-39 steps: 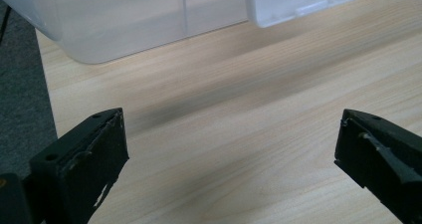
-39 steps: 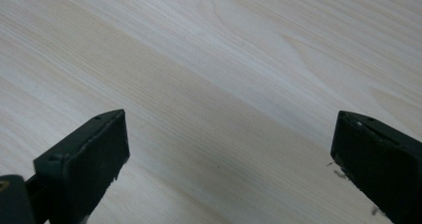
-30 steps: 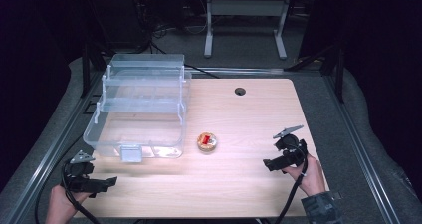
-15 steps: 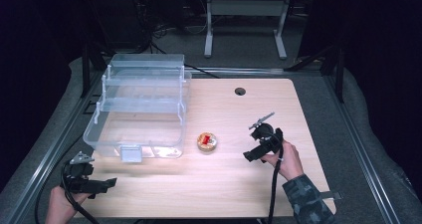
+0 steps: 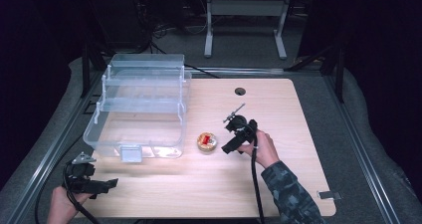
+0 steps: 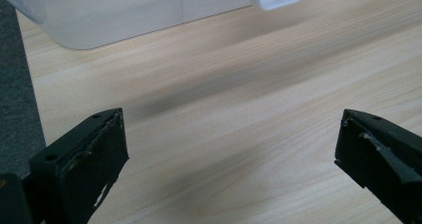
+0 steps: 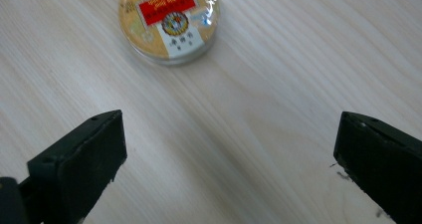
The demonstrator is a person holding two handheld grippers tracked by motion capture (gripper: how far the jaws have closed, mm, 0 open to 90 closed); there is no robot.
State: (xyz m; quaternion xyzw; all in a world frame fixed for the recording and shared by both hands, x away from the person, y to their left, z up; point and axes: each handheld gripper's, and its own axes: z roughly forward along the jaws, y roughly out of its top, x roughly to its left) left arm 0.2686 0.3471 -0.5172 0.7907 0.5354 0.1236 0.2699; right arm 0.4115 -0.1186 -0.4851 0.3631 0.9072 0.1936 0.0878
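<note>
A pale wooden counter (image 5: 298, 184) stands in a dark room, with grey matting around it and a white metal frame on the floor beyond its far edge. The landmark is the small round tin (image 5: 206, 141), gold with a red and white label, which lies flat on the counter near its middle. Just to the left of the tin stands a clear plastic organiser box (image 5: 139, 109) with stepped trays, its front latch facing the person. The right claw (image 5: 230, 147) is held in the person's right hand (image 5: 261, 149) just to the right of the tin, close beside it but not touching. In the right gripper view the tin (image 7: 168, 22) lies ahead of the jaws, which are spread wide with only bare wood between them. The left claw (image 5: 107, 184) is well apart from the tin, near the front left corner of the counter, in the left hand (image 5: 62, 206). In the left gripper view its jaws also stand wide apart and hold nothing, with the box's wall (image 6: 124, 10) farther ahead.
</note>
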